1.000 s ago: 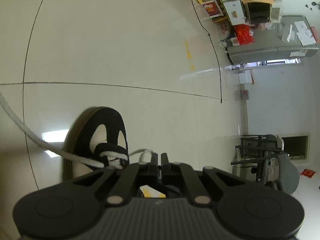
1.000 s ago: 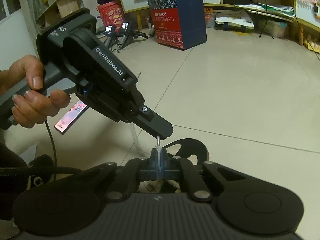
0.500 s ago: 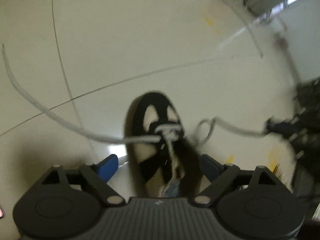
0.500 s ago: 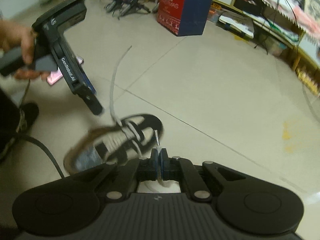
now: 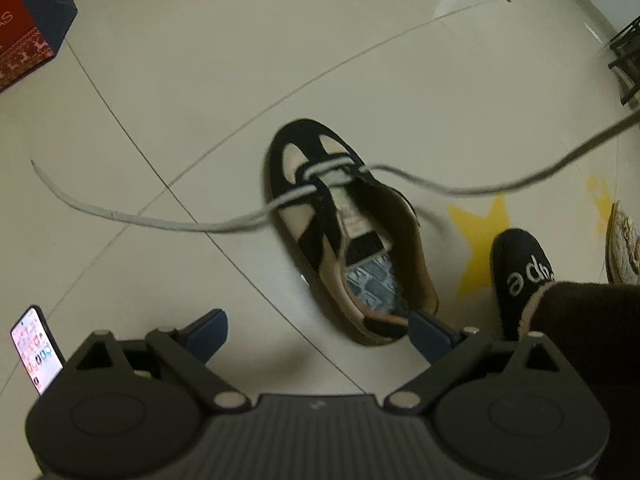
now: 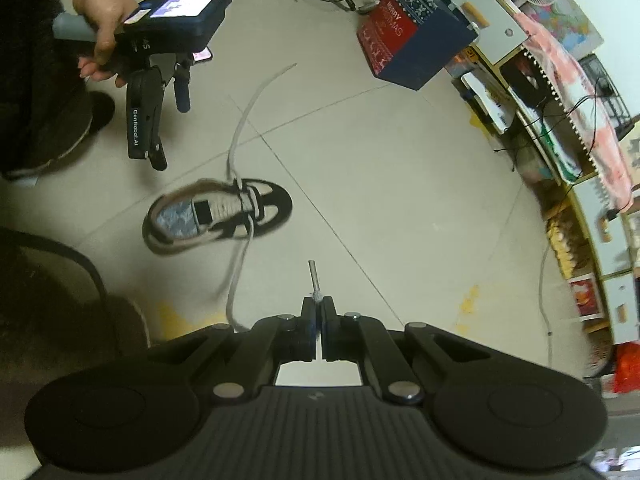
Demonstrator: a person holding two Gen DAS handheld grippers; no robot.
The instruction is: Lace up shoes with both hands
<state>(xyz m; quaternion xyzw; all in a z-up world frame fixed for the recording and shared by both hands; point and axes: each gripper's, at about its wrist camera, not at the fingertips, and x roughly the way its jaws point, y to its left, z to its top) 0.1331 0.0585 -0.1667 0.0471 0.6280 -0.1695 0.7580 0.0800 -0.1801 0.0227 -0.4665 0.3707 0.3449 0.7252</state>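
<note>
A black and cream shoe (image 5: 344, 232) lies on the tiled floor, also seen in the right wrist view (image 6: 218, 218). Its white lace is threaded through the front eyelets. One lace end (image 5: 120, 216) trails free to the left. The other strand (image 5: 500, 188) rises to the right. My left gripper (image 5: 318, 334) hovers above the shoe's heel with its jaws opening and nothing between them; from the right wrist view it (image 6: 170, 136) hangs above the shoe. My right gripper (image 6: 318, 304) is shut on the lace tip (image 6: 312, 276), high above the floor.
A phone (image 5: 36, 350) lies on the floor at the left. A person's black slipper (image 5: 520, 276) stands right of the shoe by a yellow star sticker (image 5: 480, 232). A red and blue Christmas box (image 6: 412, 36) and cluttered shelves (image 6: 580, 200) stand further off.
My left gripper went from shut to wide open, let its lace end drop free, rose and rolled. My right gripper lifted away from the shoe with the lace tip still held.
</note>
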